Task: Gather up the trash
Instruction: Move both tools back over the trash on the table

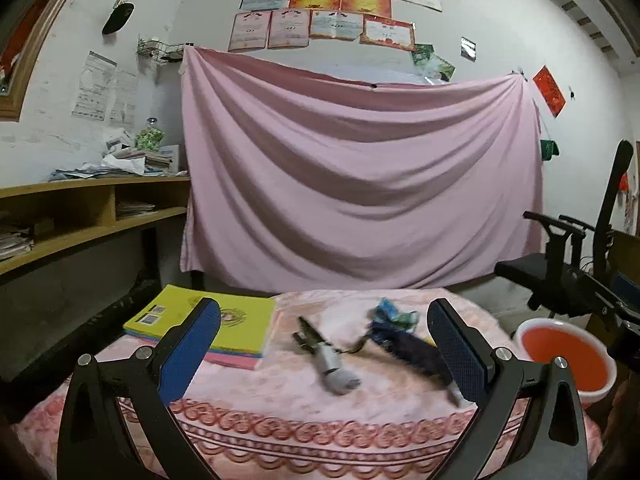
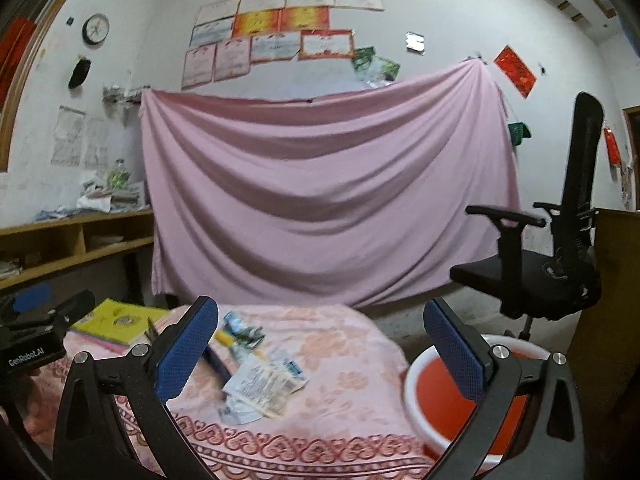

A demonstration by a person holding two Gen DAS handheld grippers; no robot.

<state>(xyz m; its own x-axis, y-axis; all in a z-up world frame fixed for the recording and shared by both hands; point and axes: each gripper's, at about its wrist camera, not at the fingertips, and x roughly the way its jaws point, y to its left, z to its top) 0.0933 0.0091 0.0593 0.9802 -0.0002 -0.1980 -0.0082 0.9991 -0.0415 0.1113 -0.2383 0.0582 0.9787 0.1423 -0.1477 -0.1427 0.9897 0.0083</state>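
Two hand-held grippers show, one in each wrist view, both with blue pads. The left hand-held gripper (image 1: pixel 324 344) has its jaws spread wide with nothing between the pads; the right hand-held gripper (image 2: pixel 320 344) is likewise spread wide and grips nothing. In the right wrist view the left one's black body appears at the left edge, printed "GenRobot.AI".

The trash lies on a bench (image 1: pixel 280 432) under a pink flowered cloth with a heart-pattern border. In the right wrist view it is a loose scatter: one flat printed paper slip (image 2: pixel 262 386) nearest the camera, one small blue-and-white packet (image 2: pixel 294 368) touching its right edge, a crumpled blue-green wrapper (image 2: pixel 240 330) farther back, and a yellow-handled item (image 2: pixel 226 340) just beside that wrapper. The print on the slip is too blurred to read. In the left wrist view the same wrapper (image 1: pixel 390 314) sits behind one dark cloth-like piece (image 1: pixel 416 354) and one white-and-dark tube shape (image 1: pixel 334 364); blur hides what they are.

One yellow book (image 1: pixel 224 328) rests on a pink-edged stack at the bench's left. One basin (image 2: pixel 460 400), white outside and red inside, sits off the bench's right edge, near one black office chair (image 2: pixel 560 264). One pink sheet (image 2: pixel 320 184) hangs on the wall, below eleven certificates and one clock (image 2: pixel 96 29).
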